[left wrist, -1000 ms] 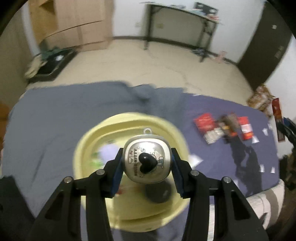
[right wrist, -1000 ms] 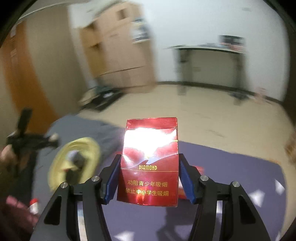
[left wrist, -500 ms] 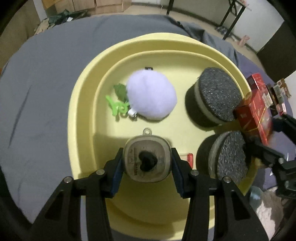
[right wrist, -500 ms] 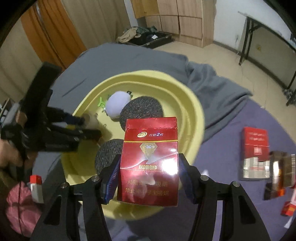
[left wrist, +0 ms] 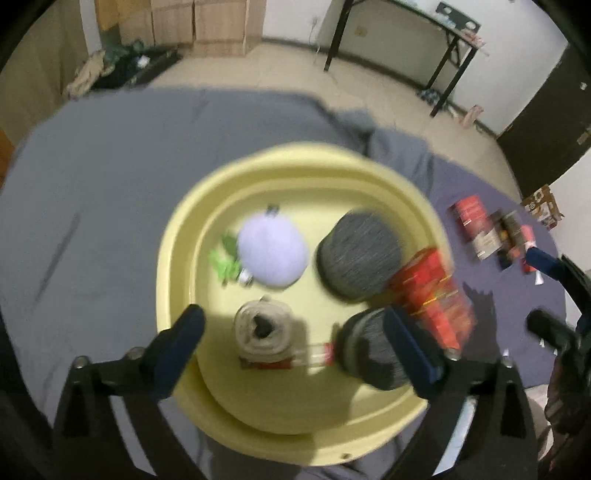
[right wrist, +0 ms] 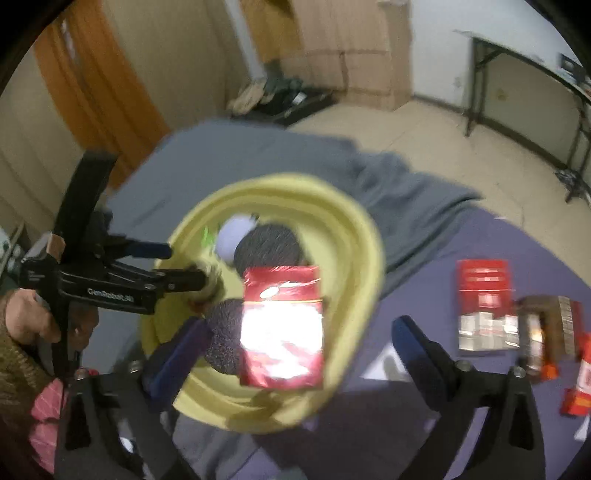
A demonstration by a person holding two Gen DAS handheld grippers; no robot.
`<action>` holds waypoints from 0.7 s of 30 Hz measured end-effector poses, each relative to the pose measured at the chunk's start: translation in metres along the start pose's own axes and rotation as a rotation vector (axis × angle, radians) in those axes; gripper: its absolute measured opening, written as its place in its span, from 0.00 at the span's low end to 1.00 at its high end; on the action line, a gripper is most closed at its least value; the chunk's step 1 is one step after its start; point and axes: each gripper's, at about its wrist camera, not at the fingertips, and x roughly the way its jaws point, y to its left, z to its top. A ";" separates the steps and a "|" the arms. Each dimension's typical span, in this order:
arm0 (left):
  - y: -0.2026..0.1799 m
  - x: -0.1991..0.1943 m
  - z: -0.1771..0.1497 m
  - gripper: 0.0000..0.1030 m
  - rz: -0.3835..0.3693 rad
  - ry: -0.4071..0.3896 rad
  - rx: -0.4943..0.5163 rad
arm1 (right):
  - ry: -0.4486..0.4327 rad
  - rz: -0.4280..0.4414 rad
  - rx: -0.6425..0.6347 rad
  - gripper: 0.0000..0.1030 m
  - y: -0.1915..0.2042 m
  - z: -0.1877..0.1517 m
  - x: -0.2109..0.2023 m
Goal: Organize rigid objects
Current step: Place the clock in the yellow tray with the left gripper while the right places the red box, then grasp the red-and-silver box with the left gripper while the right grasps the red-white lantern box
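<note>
A yellow basin (left wrist: 184,258) sits on the grey bed cover. In it lie a lilac pompom (left wrist: 271,254), two dark round pucks (left wrist: 360,254), a silver heart-marked tin (left wrist: 264,330) and a red cigarette box (left wrist: 432,295). My left gripper (left wrist: 295,343) is open above the basin, the tin lying between its fingers, free of them. My right gripper (right wrist: 299,347) is open too. The red cigarette box (right wrist: 282,325) lies loose on the basin's right rim (right wrist: 365,258), between its fingers.
More red cigarette boxes (right wrist: 484,302) and a brown pack (right wrist: 546,332) lie on the purple sheet to the right of the basin; they show in the left wrist view (left wrist: 476,225) too. A green clip (left wrist: 223,258) lies beside the pompom. A black table (left wrist: 402,22) stands by the far wall.
Both grippers have opened. The left one let the tin go into the basin and drew back. The right one let the red box go at the basin's right rim.
</note>
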 end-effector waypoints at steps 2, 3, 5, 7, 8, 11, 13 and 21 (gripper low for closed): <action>-0.025 -0.019 0.011 1.00 -0.021 -0.038 0.036 | -0.065 -0.028 0.073 1.00 -0.029 -0.005 -0.037; -0.040 -0.026 0.017 1.00 -0.036 -0.046 0.049 | -0.097 -0.057 0.109 1.00 -0.047 -0.011 -0.056; -0.069 -0.033 0.028 1.00 -0.073 -0.045 0.074 | -0.139 -0.132 0.156 1.00 -0.078 -0.028 -0.086; -0.100 -0.034 0.038 1.00 -0.098 -0.040 0.096 | -0.139 -0.249 0.229 1.00 -0.127 -0.057 -0.116; -0.125 -0.031 0.045 1.00 -0.114 -0.046 0.126 | -0.129 -0.279 0.259 1.00 -0.143 -0.068 -0.124; -0.182 -0.008 0.056 1.00 -0.115 -0.004 0.220 | -0.094 -0.394 0.376 1.00 -0.211 -0.110 -0.144; -0.201 0.027 0.063 1.00 -0.100 0.094 0.167 | -0.083 -0.416 0.449 1.00 -0.241 -0.127 -0.144; -0.207 0.126 0.081 1.00 -0.022 0.168 -0.101 | -0.125 -0.394 0.434 1.00 -0.253 -0.126 -0.088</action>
